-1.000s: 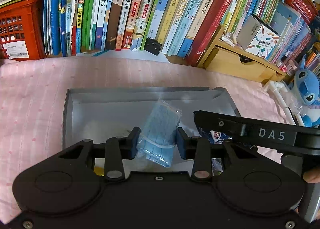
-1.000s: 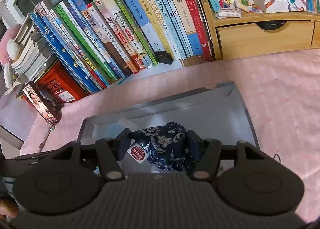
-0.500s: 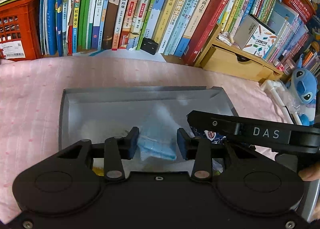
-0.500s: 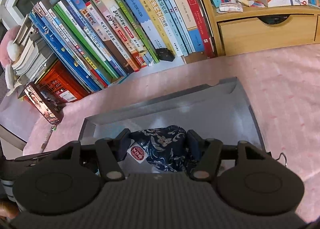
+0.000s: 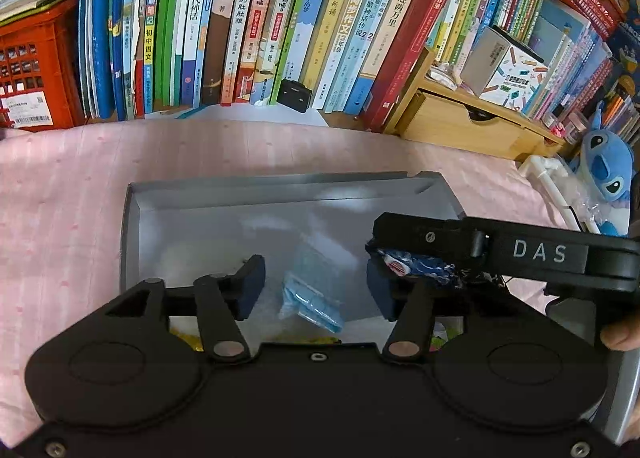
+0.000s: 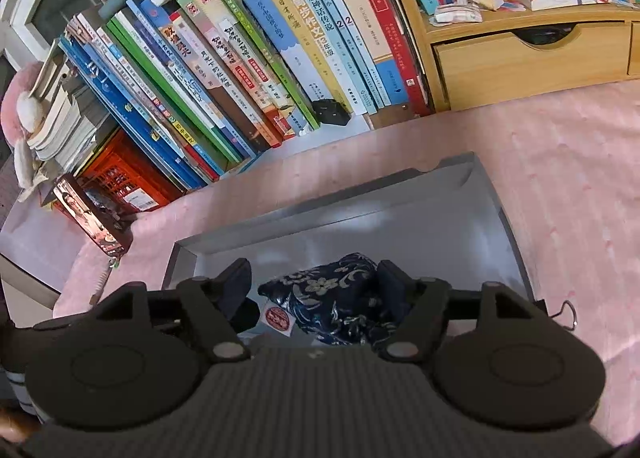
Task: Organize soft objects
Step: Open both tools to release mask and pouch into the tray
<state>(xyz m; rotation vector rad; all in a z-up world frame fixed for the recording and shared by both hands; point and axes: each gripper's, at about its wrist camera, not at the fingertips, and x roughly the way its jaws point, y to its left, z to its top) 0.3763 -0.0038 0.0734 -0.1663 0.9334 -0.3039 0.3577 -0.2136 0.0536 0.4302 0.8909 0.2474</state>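
1. Opening over the grey box (image 5: 132,242), the left gripper (image 5: 316,286) has its jaws clear of the blue mask pack (image 5: 314,298) lying inside.
2. Let the right gripper (image 6: 314,290), also opening, fully free the navy floral pouch (image 6: 340,298) before lifting straight up.

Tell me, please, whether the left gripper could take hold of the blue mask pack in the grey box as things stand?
Probably yes. The left gripper hangs right over the blue mask pack, its jaws opening with the pack lying loose between them in the grey box; nothing covers it.
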